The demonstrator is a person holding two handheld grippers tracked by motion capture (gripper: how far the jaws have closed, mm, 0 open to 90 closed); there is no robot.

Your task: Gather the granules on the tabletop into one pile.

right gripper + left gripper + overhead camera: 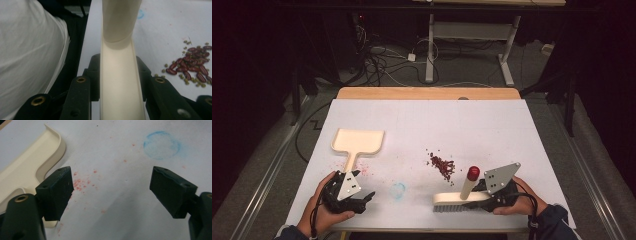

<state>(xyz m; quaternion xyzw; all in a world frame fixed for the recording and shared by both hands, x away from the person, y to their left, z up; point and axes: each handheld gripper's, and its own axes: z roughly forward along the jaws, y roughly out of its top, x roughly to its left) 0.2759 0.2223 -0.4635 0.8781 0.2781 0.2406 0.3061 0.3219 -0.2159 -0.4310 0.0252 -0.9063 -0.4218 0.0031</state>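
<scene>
Brush (459, 200) clamped at its back by right gripper (492, 196), bristles on table (492, 125), long axis left-right; bean pile (442, 165) just beyond, nearer right hand. Left gripper (354, 199) held wide open, nothing gripped, dustpan (358, 142) handle just beside left jaw

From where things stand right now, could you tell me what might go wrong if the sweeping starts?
1. The left claw is open beside the dustpan, not gripping its handle, so the pan would likely slide when pushed against.
2. The beans lie loosely scattered; a fast stroke of the brush could flick them off the table.
3. The right claw pinches only the brush's back, so it may twist.
</scene>
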